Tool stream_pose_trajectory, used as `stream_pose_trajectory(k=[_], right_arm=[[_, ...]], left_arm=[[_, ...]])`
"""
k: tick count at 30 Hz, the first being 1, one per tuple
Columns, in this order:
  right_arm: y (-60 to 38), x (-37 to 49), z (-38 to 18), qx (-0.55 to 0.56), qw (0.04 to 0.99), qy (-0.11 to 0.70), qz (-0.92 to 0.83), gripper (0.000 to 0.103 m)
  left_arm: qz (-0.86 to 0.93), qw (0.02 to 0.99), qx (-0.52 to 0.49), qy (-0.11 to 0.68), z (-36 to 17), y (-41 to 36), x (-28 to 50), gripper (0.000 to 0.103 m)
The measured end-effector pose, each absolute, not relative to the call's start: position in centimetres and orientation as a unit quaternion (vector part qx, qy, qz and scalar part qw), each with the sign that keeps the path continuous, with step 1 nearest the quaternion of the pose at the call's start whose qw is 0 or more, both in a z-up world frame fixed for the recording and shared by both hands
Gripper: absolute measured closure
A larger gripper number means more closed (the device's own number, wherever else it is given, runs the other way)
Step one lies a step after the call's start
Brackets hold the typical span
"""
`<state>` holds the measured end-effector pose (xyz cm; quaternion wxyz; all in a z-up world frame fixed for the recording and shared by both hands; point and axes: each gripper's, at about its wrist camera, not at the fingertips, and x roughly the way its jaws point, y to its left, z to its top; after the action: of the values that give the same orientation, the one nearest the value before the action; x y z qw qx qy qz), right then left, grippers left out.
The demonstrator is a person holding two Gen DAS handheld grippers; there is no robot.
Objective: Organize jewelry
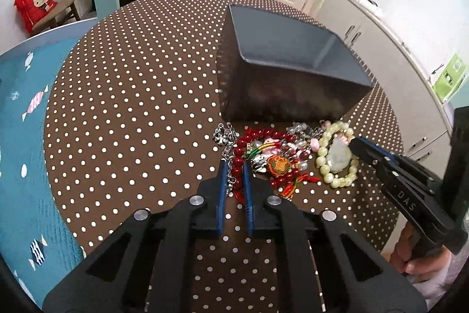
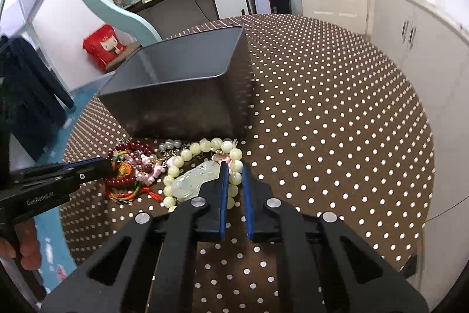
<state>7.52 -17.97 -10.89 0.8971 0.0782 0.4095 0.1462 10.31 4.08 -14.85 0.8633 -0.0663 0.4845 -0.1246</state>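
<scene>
A heap of jewelry lies on the dotted table in front of a grey box [image 1: 293, 49] [image 2: 181, 60]. It holds a red bead bracelet [image 1: 255, 137] [image 2: 137, 147], a pale green bead bracelet [image 1: 331, 134] [image 2: 187, 154] with a jade pendant [image 1: 338, 156] [image 2: 190, 181], silver chains [image 1: 224, 134] and a red-gold charm [image 1: 278, 166]. My left gripper [image 1: 234, 166] [image 2: 108, 163] has its jaws narrowly apart around red beads [image 1: 236, 163]. My right gripper [image 2: 233, 167] [image 1: 356, 141] has its jaws narrowly apart around the pale green bracelet's beads.
The round brown table with white dots [image 1: 132, 107] [image 2: 337, 122] stretches left and far. A blue mat [image 1: 20, 137] covers the floor to the left. White cabinets [image 2: 410, 34] stand at the right.
</scene>
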Motion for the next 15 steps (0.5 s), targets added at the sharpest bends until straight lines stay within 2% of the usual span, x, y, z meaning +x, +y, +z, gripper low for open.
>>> stream_pose_trajectory(k=[15], right_arm=[[-19.2, 6.3, -6.9, 0.08, 0.916, 0.362, 0.151, 0.095]], left_arm=[[-0.19, 0.867, -0.124, 0.444, -9.7, 6.3, 8.6, 0.093]])
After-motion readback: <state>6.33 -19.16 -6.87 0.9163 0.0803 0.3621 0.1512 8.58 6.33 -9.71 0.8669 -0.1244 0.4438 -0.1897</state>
